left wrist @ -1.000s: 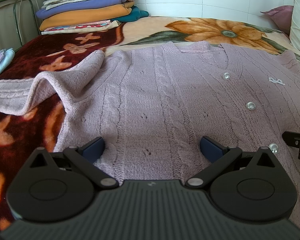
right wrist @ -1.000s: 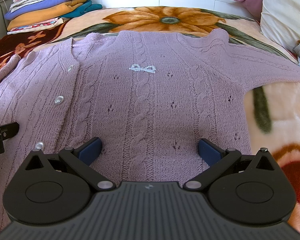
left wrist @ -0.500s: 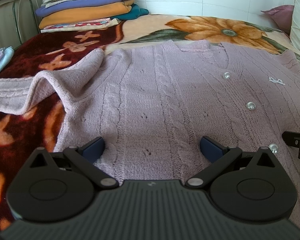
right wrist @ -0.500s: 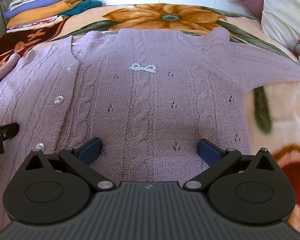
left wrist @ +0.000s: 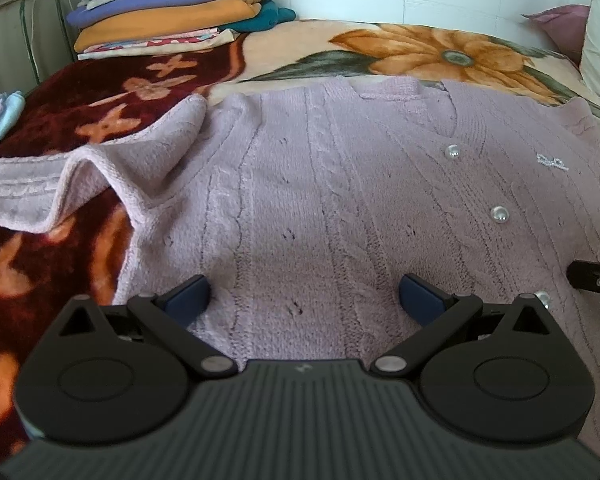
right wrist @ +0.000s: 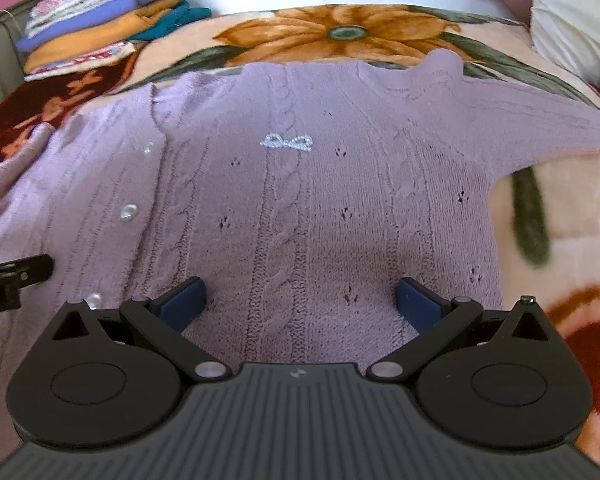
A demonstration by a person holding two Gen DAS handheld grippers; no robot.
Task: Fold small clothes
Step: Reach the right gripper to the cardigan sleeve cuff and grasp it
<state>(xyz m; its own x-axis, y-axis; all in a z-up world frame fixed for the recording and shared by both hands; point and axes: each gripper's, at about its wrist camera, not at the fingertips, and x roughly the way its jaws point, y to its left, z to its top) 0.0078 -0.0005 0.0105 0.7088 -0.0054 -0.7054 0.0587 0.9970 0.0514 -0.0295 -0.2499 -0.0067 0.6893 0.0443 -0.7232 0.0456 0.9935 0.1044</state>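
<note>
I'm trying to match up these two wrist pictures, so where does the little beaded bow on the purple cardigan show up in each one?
Left wrist: the beaded bow sits far right, above mid-height, right of the pearl buttons.
Right wrist: the bow sits just left of centre in the upper half, on a cable column.
Shared landmark: the folded clothes stack, upper left in both.

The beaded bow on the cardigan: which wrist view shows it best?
The right wrist view. There the bow sits near the centre, its loops distinct against the cardigan. The left wrist view shows the same bow small and skewed near the right edge.
</note>
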